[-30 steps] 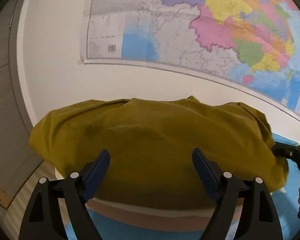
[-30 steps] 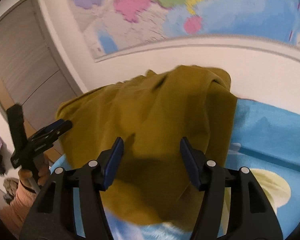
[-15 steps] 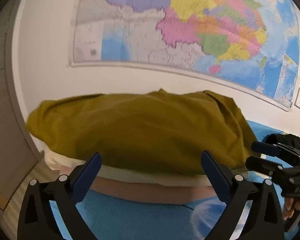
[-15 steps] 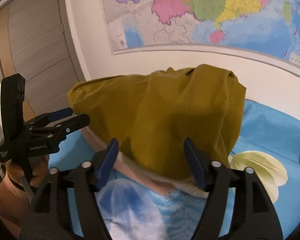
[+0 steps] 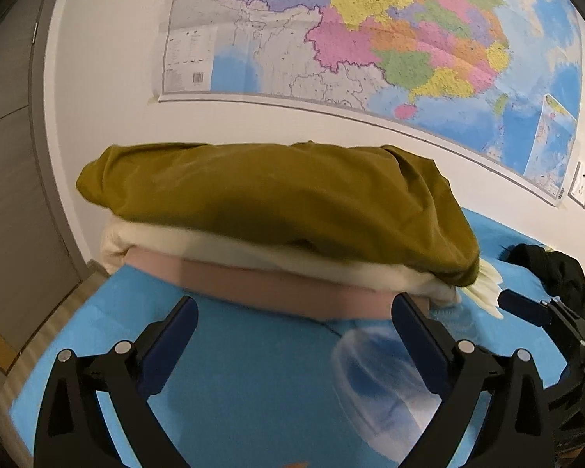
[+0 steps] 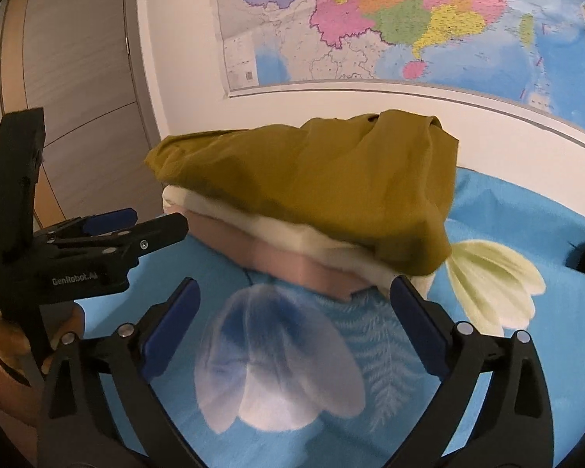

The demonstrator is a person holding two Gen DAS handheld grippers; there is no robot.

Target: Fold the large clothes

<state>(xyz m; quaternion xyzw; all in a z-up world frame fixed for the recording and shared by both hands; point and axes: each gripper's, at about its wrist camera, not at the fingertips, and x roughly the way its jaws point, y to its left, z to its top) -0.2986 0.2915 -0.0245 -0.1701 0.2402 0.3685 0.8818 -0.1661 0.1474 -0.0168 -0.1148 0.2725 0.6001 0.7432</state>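
Beyond both empty tools [image 5: 292, 319] [image 6: 294, 304], seemingly untouched, lies folded mustard garment [image 5: 277, 202].

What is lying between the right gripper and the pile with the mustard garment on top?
In the right wrist view, only bare blue bedsheet with printed petals separates the right gripper, its jaws opening and empty, from the mustard garment.

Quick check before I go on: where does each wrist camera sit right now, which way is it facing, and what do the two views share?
Left wrist: on the left gripper, aimed forward and down at the mustard garment topping the folded stack; its fingers stand wide, nothing between; the right gripper shows at the right edge.
Right wrist: on the right gripper, same aim; jaws opening, nothing between; the left gripper and hand show at left.
Shared: garment, blue bedspread, wall map.
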